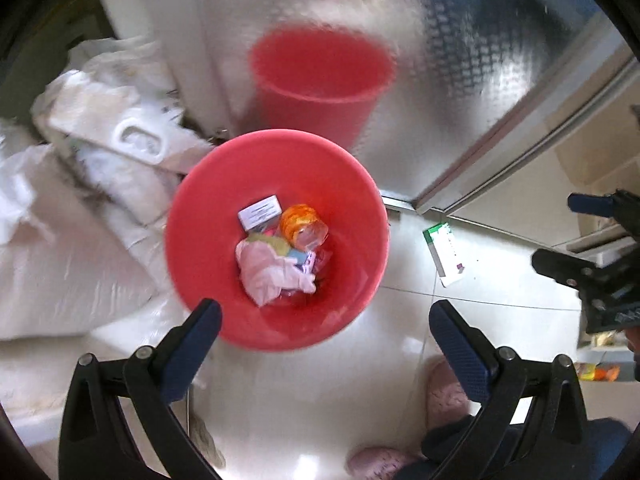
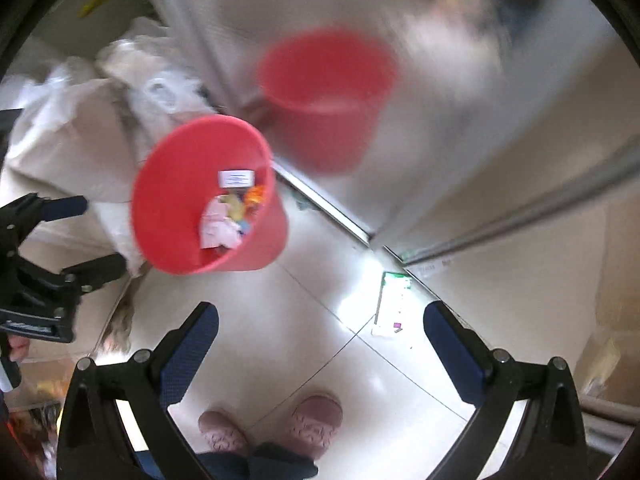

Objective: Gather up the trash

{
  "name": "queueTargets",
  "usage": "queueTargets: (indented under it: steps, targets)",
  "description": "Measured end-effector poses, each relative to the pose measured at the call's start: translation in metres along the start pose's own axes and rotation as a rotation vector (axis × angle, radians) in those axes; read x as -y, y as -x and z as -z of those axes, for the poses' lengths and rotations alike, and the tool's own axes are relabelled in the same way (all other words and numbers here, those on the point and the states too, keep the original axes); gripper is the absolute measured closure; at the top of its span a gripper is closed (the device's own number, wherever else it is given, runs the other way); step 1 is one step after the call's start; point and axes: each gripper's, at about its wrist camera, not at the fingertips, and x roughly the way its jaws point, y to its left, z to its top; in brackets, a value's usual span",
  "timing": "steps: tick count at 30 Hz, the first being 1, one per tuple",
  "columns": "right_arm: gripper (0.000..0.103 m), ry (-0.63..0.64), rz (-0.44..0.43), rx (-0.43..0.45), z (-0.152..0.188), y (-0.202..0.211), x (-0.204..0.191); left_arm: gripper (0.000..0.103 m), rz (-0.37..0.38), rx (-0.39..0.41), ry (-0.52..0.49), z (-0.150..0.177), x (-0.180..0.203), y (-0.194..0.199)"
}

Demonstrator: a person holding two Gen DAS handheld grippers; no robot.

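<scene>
I have both grippers pointing down at a glossy tiled floor [image 2: 304,320]. My left gripper [image 1: 324,320] has its 2 blue-padded jaws standing wide apart with nothing between them; they frame the near rim of a red plastic bin [image 1: 200,240] directly below. My right gripper [image 2: 320,320] is likewise spread wide and carries nothing, only bare tile showing between its jaws.

The bin stands on the floor against a frosted glass door [image 1: 460,92], which throws back a blurred red reflection of it. Inside the bin I can see a crumpled pink-white wrapper [image 1: 268,272], an orange plastic bottle [image 1: 300,224] lying on its side, a small white labelled box [image 1: 259,213] and some smaller colourful scraps I cannot identify.

The piece of trash not yet in the bin is a flat white carton with a green edge [image 2: 390,304]. It lies on the tile near the door's metal track, to the right of the bin and apart from it. From the right wrist view it sits just inside the right-hand jaw, further ahead than the fingertips, untouched.

White plastic bags [image 1: 100,152] are heaped to the left of the bin. A pair of pink slippers [image 2: 316,420] shows at the bottom edge, beneath the grippers.
</scene>
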Motion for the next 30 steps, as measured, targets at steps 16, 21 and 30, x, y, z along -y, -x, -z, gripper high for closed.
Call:
queueTargets:
  steps: [16,21,30]
  targets:
    - [0.001,-0.136,0.048,0.000,0.040,-0.212,0.073,0.001,0.085,-0.076,-0.210,0.008,0.031,-0.131]
    - [0.001,-0.174,0.075,0.001,0.050,-0.244,0.091,0.048,0.041,-0.086,-0.251,0.017,0.046,-0.149]
    - [0.001,-0.180,0.113,-0.048,0.052,-0.282,0.089,0.089,0.061,-0.062,-0.218,0.018,0.045,-0.153]
